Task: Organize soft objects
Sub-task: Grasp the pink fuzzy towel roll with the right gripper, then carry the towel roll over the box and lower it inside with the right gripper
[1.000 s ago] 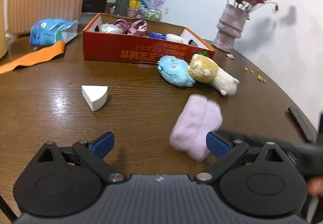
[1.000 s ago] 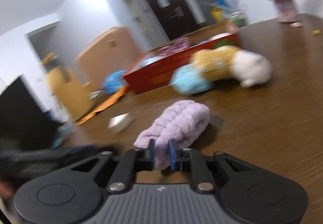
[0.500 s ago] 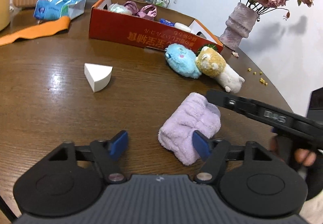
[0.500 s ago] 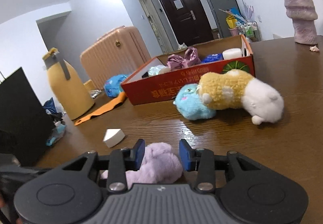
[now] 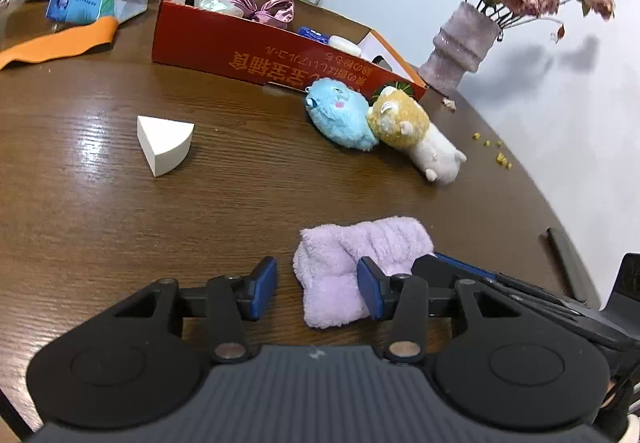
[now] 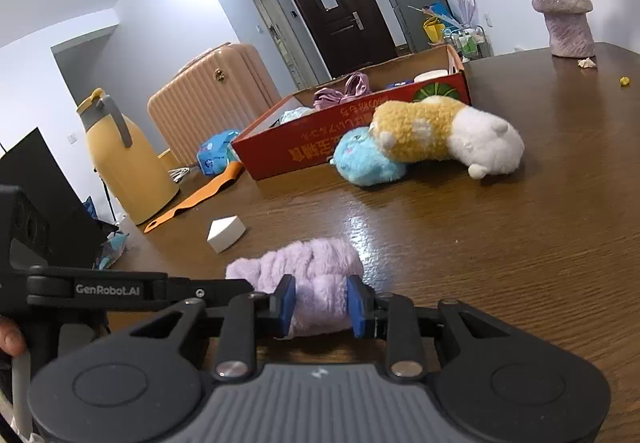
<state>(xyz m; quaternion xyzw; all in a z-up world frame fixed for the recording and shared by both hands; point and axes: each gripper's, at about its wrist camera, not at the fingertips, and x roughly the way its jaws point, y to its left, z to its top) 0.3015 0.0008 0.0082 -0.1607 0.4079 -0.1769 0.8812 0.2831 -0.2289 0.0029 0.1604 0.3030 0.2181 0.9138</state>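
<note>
Purple towel (image 6: pixel 316 283) pinched between closing right gripper (image 6: pixel 320 305), on table (image 6: pixel 520 243)

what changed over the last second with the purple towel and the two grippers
The left gripper narrowed from wide open and is closing around one end of the purple towel. The right gripper let go briefly and is closing on the other end again. The plush toys, white wedge and red box stayed put.

Vase (image 5: pixel 460 47) with flowers, yellow jug (image 6: pixel 124 163), suitcase (image 6: pixel 208 103), door (image 6: pixel 340 11).

"GenRobot.AI" stands on the left tool's arm (image 6: pixel 108 289)
</note>
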